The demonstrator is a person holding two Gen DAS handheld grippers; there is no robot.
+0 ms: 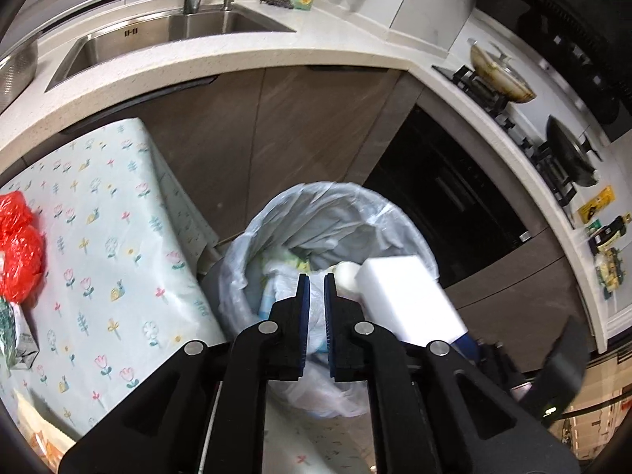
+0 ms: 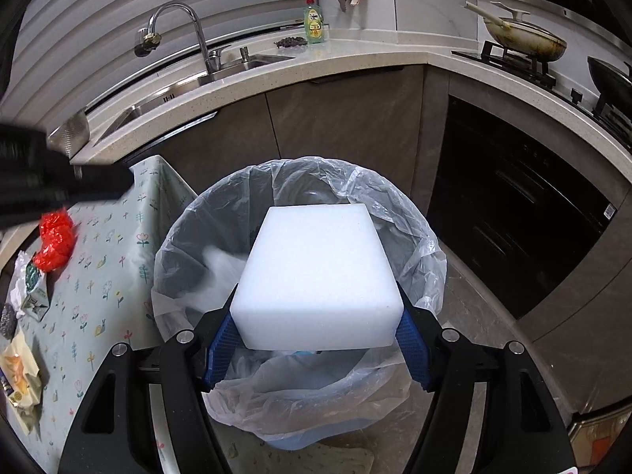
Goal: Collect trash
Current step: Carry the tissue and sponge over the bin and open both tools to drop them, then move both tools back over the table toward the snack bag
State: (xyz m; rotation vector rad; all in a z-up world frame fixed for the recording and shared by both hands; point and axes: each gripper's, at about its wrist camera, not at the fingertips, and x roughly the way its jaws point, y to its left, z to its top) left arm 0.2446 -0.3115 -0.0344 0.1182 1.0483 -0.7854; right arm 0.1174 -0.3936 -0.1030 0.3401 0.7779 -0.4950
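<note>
A trash bin lined with a clear plastic bag [image 2: 395, 193] stands on the floor beside the table; it also shows in the left wrist view [image 1: 316, 201], with wrappers inside. My right gripper [image 2: 316, 339] is shut on a white foam block [image 2: 316, 268] and holds it over the bin's mouth. The block also shows in the left wrist view [image 1: 407, 296]. My left gripper [image 1: 316, 308] is shut and empty, above the bin's near rim. A red plastic bag [image 1: 17, 249] lies on the table at the left; it also shows in the right wrist view [image 2: 55, 241].
The table has a floral cloth [image 1: 110, 237]. On it lie a crumpled carton [image 2: 35, 296], a steel scourer [image 2: 8, 322] and a yellow wrapper [image 2: 19, 375]. Behind are the kitchen counter with a sink [image 1: 166, 35], a stove with pans [image 1: 501, 75] and a dark oven [image 2: 513, 217].
</note>
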